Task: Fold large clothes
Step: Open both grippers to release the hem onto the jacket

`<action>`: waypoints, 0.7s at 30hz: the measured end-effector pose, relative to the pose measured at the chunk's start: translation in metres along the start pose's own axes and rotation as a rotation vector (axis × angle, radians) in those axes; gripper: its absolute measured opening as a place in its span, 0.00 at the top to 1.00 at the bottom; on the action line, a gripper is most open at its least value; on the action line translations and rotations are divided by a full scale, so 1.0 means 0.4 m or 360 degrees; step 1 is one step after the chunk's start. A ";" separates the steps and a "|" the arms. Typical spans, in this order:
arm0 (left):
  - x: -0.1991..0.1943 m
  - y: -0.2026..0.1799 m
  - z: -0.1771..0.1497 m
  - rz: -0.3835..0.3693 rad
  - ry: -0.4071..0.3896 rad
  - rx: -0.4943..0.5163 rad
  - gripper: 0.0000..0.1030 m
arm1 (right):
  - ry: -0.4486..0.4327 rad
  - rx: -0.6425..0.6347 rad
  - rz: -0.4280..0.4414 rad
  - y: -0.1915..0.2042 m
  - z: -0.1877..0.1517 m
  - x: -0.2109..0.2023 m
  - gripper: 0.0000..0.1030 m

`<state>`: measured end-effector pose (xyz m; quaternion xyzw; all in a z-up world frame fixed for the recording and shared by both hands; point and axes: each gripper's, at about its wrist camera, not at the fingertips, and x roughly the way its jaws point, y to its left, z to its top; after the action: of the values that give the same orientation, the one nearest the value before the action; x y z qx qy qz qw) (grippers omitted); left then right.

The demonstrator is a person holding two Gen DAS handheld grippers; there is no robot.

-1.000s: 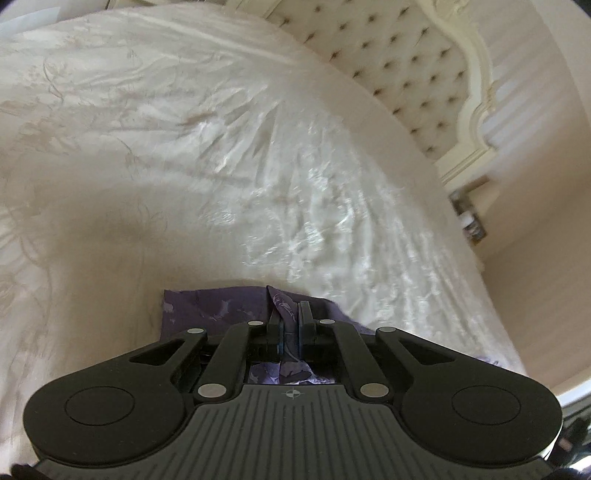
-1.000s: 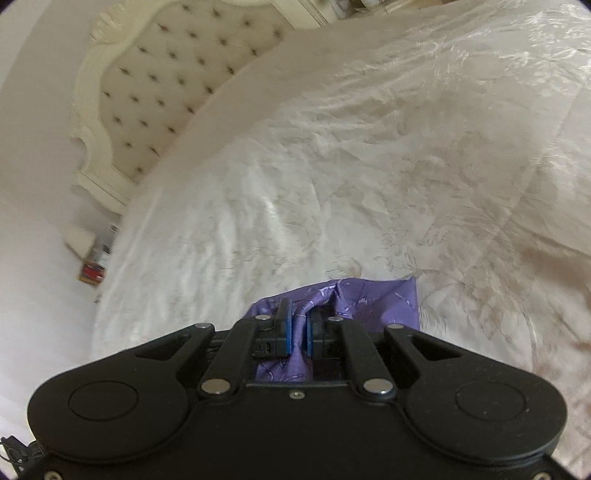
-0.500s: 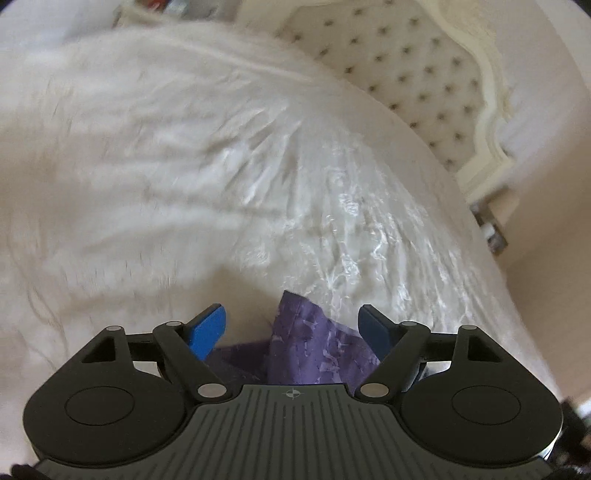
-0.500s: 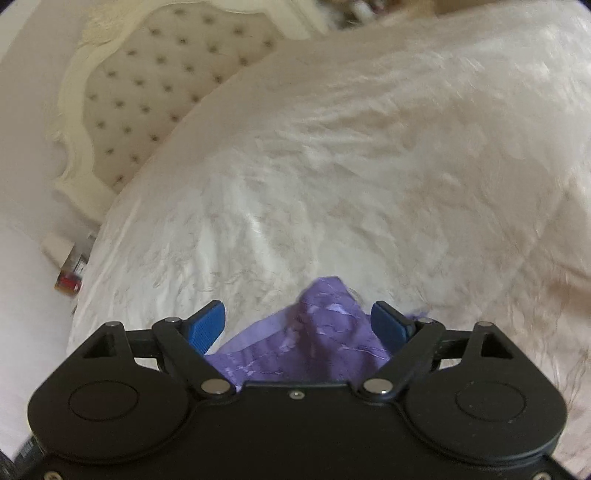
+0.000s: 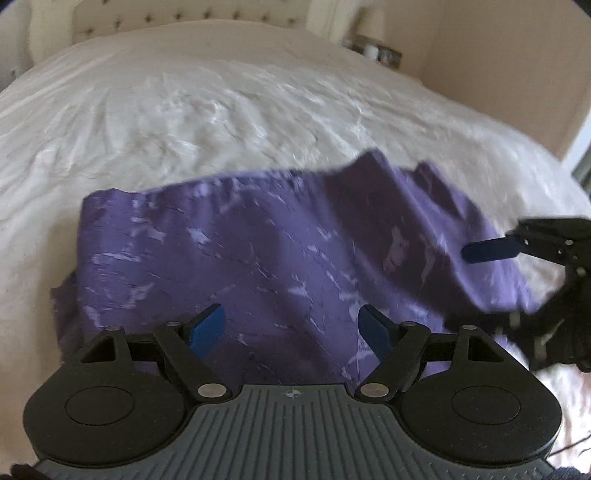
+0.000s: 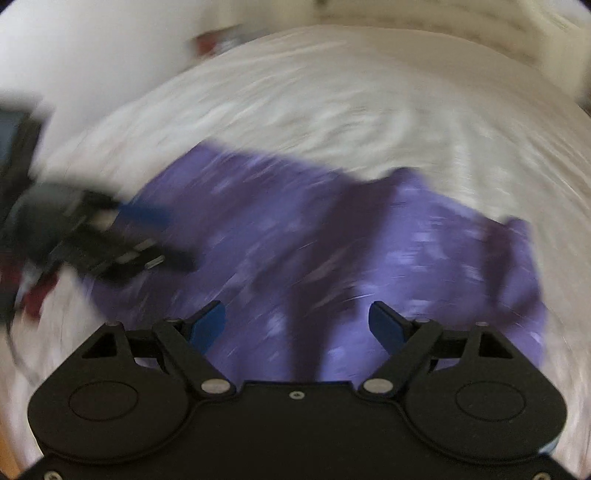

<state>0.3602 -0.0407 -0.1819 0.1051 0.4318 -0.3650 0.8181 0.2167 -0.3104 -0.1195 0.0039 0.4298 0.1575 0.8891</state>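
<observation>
A purple garment (image 5: 277, 251) with pale marbled streaks lies in a wide, rumpled band on the white bedspread (image 5: 221, 110). My left gripper (image 5: 291, 325) hovers over its near edge, open, with nothing pressed between the blue pads. A blue finger (image 5: 487, 252) of my right gripper shows at the garment's right end. In the blurred right wrist view the garment (image 6: 332, 240) fills the middle. My right gripper (image 6: 297, 321) stands wide above it, its jaws closing a little, pads gripping nothing. A blue finger (image 6: 144, 214) of the left gripper reaches in from the left.
The bedspread (image 6: 332, 92) stretches far beyond the garment on all sides. A tufted cream headboard (image 5: 147, 18) stands at the back, with a bedside table (image 5: 376, 51) to its right. Something dark red (image 6: 37, 291) lies blurred at the bed's left edge.
Both grippers were shut on bunched purple cloth, then let go and opened. Both have since rolled and swung sideways, so the whole garment now shows, lying on the bed.
</observation>
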 end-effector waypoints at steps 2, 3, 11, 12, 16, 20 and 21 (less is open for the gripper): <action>0.026 0.009 -0.008 0.0049 0.0036 0.0047 0.24 | 0.0066 -0.0204 0.0074 0.023 -0.012 0.027 0.18; 0.038 0.026 -0.009 0.0094 0.0061 0.0055 0.24 | 0.0095 -0.0288 0.0086 0.027 -0.018 0.042 0.19; 0.108 0.149 0.050 0.0325 0.0101 0.0074 0.22 | 0.0140 -0.0167 -0.0116 -0.163 0.052 0.176 0.19; 0.115 0.180 0.059 0.0352 0.0099 -0.0004 0.21 | 0.0143 -0.0132 -0.0136 -0.179 0.063 0.187 0.19; 0.134 0.279 0.073 0.0432 0.0150 -0.0217 0.07 | 0.0125 0.0094 -0.0251 -0.264 0.110 0.233 0.20; 0.142 0.354 0.075 0.0415 0.0206 -0.0362 0.00 | 0.0113 0.0385 -0.0336 -0.340 0.143 0.243 0.22; 0.136 0.355 0.077 0.0421 0.0196 -0.0351 0.00 | 0.0092 0.0377 -0.0338 -0.341 0.150 0.235 0.24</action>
<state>0.4966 0.0178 -0.2261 0.0927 0.5009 -0.1976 0.8375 0.3548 -0.4057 -0.1728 0.0588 0.4688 0.0110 0.8813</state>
